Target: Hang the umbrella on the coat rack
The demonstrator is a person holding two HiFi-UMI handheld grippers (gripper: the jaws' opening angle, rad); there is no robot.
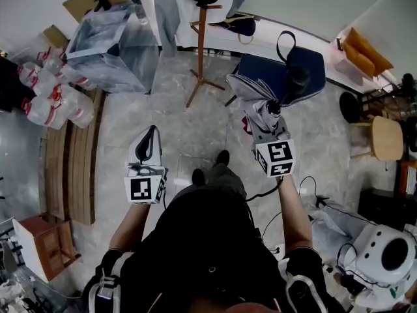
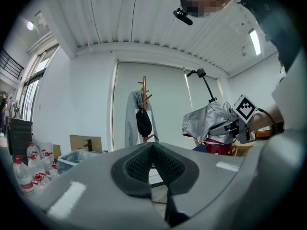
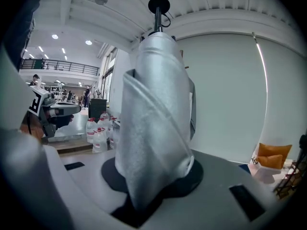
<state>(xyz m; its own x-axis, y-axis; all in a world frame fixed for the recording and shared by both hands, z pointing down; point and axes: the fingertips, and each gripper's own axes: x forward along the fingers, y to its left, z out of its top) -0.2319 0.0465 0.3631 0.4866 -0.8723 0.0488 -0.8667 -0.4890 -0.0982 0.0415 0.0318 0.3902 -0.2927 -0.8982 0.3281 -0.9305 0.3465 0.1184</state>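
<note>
A folded silver umbrella (image 1: 259, 95) with a black handle and loop strap (image 1: 287, 44) is clamped in my right gripper (image 1: 268, 124), which is shut on its cloth body. In the right gripper view the umbrella (image 3: 153, 119) rises from between the jaws, handle (image 3: 158, 6) uppermost. The wooden coat rack (image 1: 202, 44) stands ahead on the marble floor, a black hat on top and a grey garment behind it. From the left gripper view the rack (image 2: 144, 109) is straight ahead and well away. My left gripper (image 1: 151, 132) is shut and holds nothing, its pads (image 2: 139, 163) meeting at the tip.
A clear plastic bin (image 1: 114, 38) and several water bottles (image 1: 52, 90) sit at the left by a wooden bench (image 1: 68, 155). A blue chair (image 1: 306, 67) stands right of the rack, with a round stool (image 1: 381, 139) and a white device (image 1: 384, 253) further right.
</note>
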